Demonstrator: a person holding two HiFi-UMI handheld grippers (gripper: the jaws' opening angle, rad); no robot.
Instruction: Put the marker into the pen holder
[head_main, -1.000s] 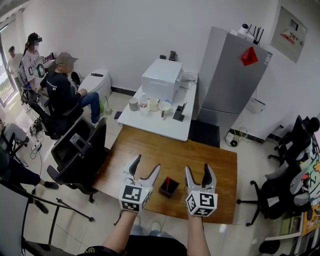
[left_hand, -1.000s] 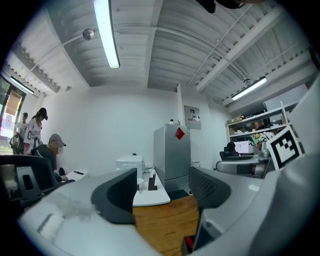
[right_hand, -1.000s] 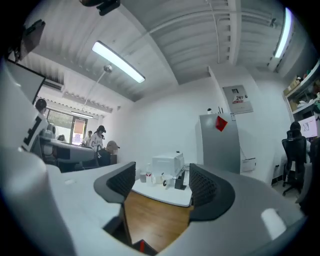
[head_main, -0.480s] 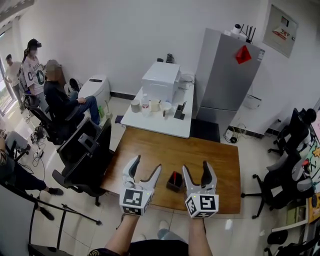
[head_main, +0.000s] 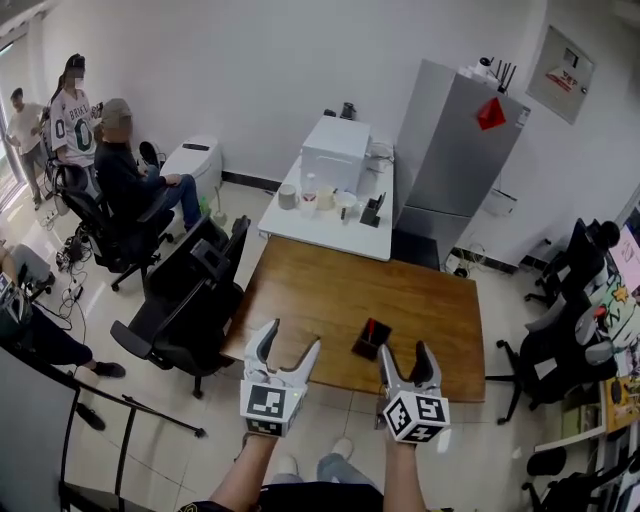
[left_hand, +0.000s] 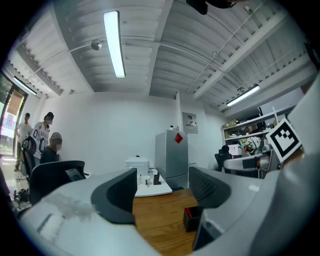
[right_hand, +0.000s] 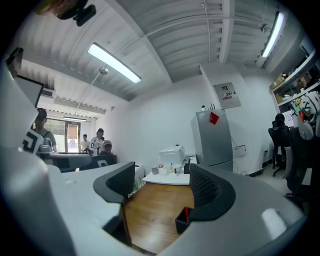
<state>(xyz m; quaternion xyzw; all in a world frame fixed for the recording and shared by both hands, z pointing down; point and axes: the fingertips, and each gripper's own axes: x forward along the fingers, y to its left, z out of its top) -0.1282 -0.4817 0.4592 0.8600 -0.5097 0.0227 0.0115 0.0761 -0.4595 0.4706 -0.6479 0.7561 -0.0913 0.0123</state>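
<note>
Head view, black pen holder (head_main: 373, 343), red marker (head_main: 368, 329)

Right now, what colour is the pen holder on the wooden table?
The pen holder is black; the head view shows it best.

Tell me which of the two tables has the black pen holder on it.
The brown wooden table carries the pen holder; the white table lies beyond it.
</note>
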